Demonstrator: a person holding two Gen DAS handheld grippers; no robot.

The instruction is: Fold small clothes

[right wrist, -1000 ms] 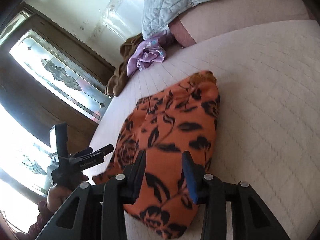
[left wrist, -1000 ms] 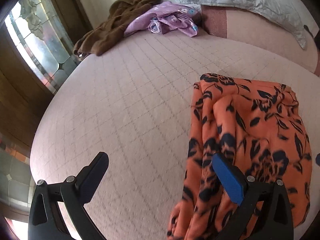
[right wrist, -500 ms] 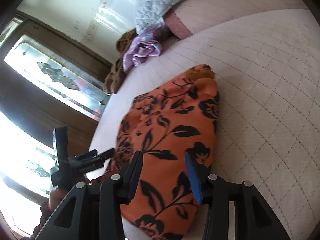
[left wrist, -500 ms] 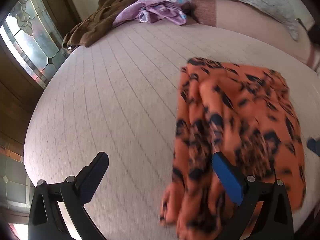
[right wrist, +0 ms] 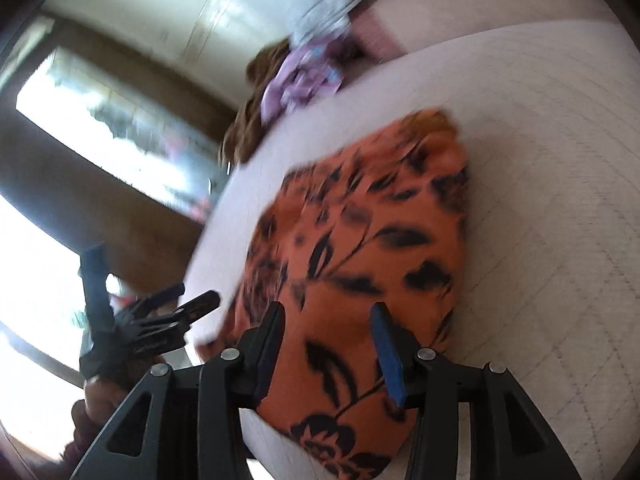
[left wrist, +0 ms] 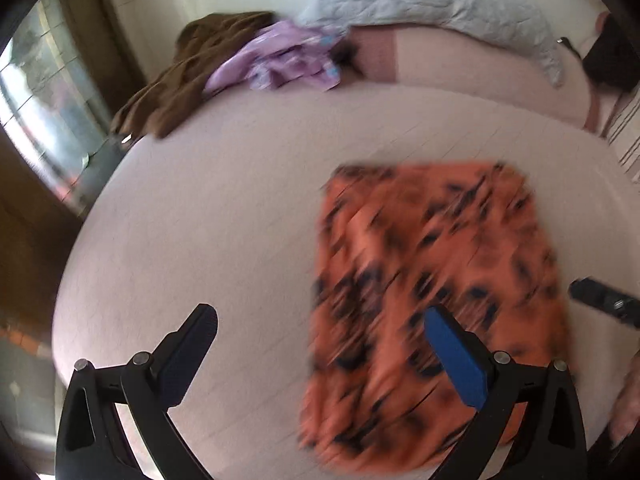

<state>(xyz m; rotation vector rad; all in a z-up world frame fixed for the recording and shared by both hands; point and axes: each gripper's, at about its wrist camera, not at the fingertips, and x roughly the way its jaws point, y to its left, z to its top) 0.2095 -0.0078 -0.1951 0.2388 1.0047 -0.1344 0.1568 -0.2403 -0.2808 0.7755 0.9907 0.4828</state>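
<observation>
Cloth (left wrist: 436, 280) in orange lies folded flat on the bed (left wrist: 200, 220), both grippers (right wrist: 328, 344) open and empty above it, while brown (left wrist: 176, 88) and purple clothes (left wrist: 280, 64) beyond it wait

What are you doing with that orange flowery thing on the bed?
A person is folding small clothes on a pale quilted bed, with a two-finger gripper in each hand. The orange cloth with dark flowers lies folded into a rough rectangle. The right gripper has just been opening; its fingers straddle the cloth's near end without pinching it. The left gripper is wide open, holding nothing. A brown garment and a purple one wait at the far edge.
</observation>
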